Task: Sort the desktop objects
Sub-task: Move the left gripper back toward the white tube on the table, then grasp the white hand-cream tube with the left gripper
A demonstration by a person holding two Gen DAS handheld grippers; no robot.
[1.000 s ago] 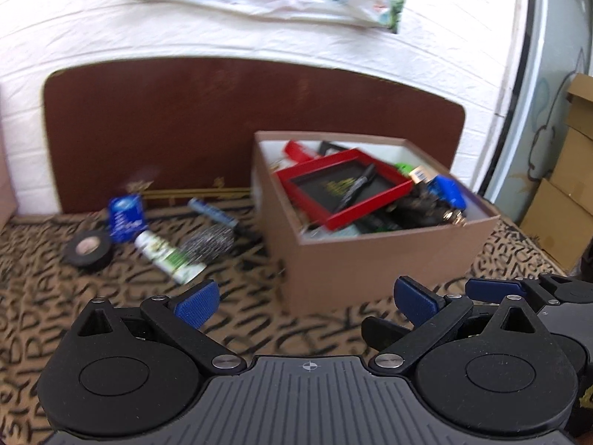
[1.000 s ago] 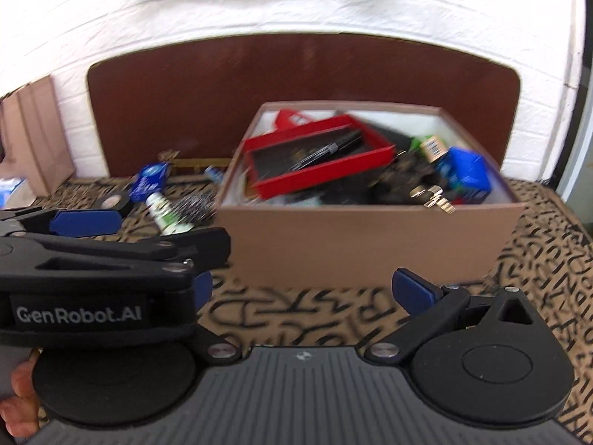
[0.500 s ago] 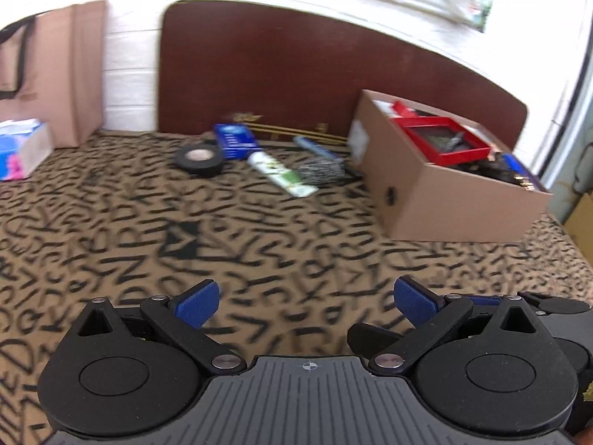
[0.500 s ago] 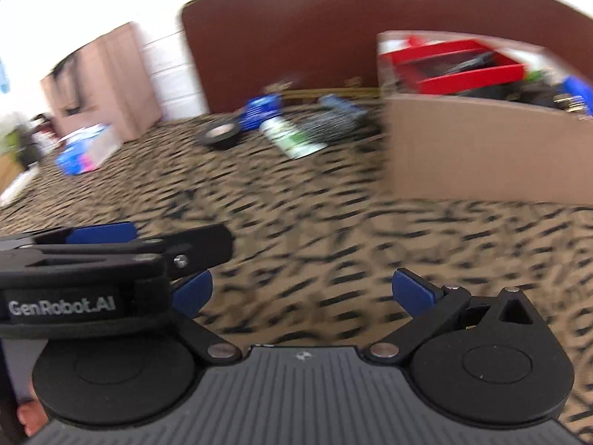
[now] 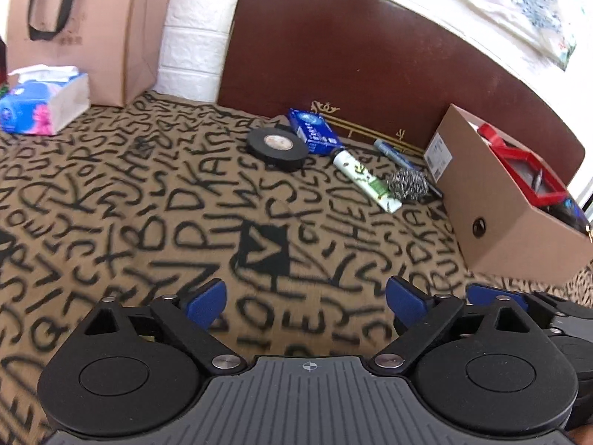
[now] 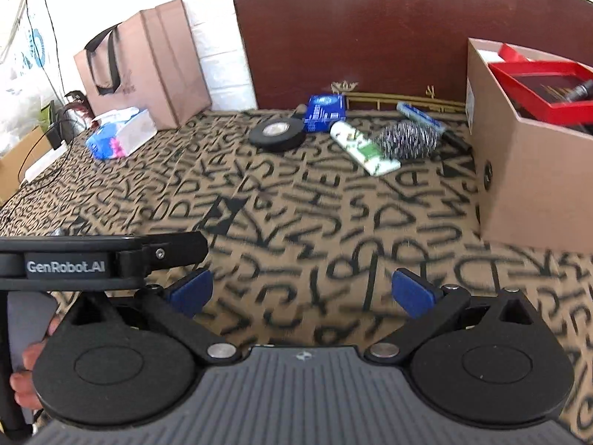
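black tape roll (image 5: 278,144) lies flat well ahead of my left gripper (image 5: 305,298), whose empty jaws are closing slightly; right gripper (image 6: 300,289) gapes empty too. it looks light and stiff, so i'd pinch across its rim.

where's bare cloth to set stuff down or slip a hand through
Free: the broad lettered cloth from the tissue pack across to the cardboard box, in front of both tongs. Crowded: by the brown board, tape roll, blue packet, tube and steel scrubber cluster tightly.
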